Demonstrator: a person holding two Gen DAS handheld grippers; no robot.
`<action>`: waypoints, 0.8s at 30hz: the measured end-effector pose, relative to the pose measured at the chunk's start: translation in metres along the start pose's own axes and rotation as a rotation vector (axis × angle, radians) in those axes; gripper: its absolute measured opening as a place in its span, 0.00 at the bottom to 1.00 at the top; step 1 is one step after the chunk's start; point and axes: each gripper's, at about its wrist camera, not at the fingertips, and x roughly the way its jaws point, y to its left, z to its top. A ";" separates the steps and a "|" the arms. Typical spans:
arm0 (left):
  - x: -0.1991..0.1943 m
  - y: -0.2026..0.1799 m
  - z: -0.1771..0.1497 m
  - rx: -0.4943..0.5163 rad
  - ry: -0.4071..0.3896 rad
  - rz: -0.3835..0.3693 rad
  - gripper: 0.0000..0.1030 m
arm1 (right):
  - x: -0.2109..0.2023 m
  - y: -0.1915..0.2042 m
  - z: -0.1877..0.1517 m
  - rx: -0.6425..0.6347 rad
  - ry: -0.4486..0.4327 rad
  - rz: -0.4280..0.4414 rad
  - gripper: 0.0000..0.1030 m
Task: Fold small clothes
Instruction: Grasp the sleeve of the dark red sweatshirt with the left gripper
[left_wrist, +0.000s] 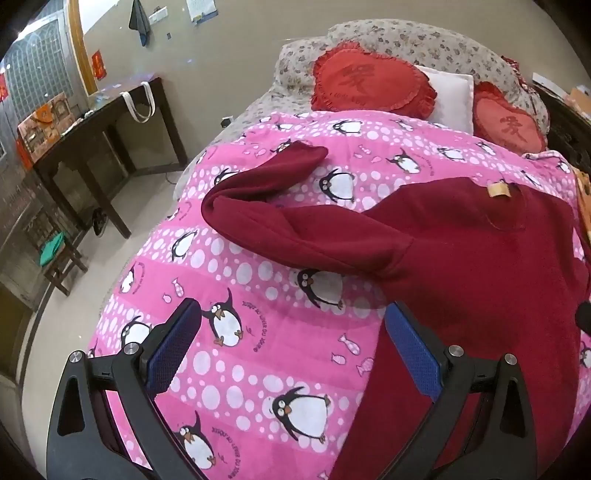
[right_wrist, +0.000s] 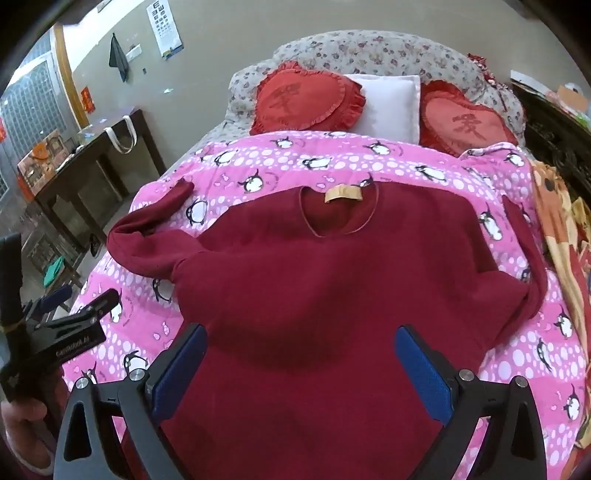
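A dark red sweater (right_wrist: 314, 295) lies flat on a pink penguin blanket (right_wrist: 406, 162), neck hole and tan label (right_wrist: 343, 194) toward the pillows. Its left sleeve (right_wrist: 147, 236) bends outward and back up; its right sleeve (right_wrist: 524, 258) lies folded along the side. My right gripper (right_wrist: 301, 345) is open and empty above the sweater's lower body. My left gripper (left_wrist: 293, 325) is open and empty over the blanket at the sweater's (left_wrist: 480, 277) left edge, just below the left sleeve (left_wrist: 280, 218). The left gripper also shows in the right wrist view (right_wrist: 79, 299).
Two red heart cushions (right_wrist: 306, 99) and a white pillow (right_wrist: 391, 99) lie at the bed's head. A dark wooden desk (left_wrist: 103, 140) and a stool (left_wrist: 59, 258) stand on the floor to the left. An orange patterned cloth (right_wrist: 569, 236) lies at the bed's right edge.
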 end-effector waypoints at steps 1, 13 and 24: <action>0.004 0.003 0.002 -0.010 0.003 0.000 0.98 | 0.002 0.000 0.000 -0.006 0.004 0.001 0.98; 0.060 0.045 0.051 -0.066 -0.002 0.031 0.98 | 0.030 0.007 0.004 -0.004 0.047 0.059 0.98; 0.149 0.062 0.099 -0.006 0.033 0.118 0.97 | 0.061 -0.015 -0.005 0.036 0.166 0.074 0.98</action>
